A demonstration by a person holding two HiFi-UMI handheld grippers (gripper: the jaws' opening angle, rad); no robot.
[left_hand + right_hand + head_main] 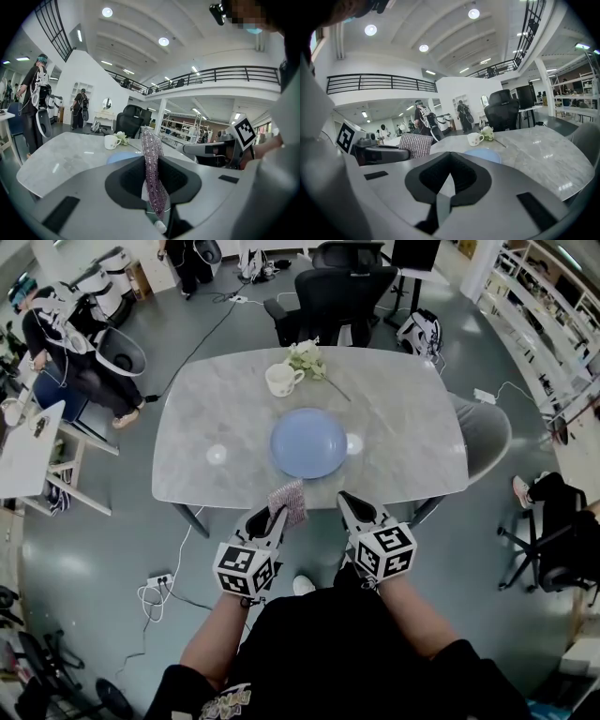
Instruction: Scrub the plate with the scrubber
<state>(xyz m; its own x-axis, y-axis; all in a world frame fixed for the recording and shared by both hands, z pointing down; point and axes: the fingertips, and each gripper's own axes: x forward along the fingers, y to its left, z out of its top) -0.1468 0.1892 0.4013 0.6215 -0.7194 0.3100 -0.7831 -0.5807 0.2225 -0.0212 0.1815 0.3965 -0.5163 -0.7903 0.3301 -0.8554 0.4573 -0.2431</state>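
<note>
While the left gripper point(274, 517) pinches the scrubber point(294, 494), blue plate point(308, 442) near cup point(280, 380).

Blue plate point(308, 442), cup point(280, 380), flowers point(307, 359) on grey table point(403, 437)

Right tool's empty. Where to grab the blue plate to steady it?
Probably the near-right rim of the plate, coming from the person's side with the right tool opened. The plate lies flat on the table, so only its raised edge offers a bite; the left tool holds the scrubber near-left.
</note>
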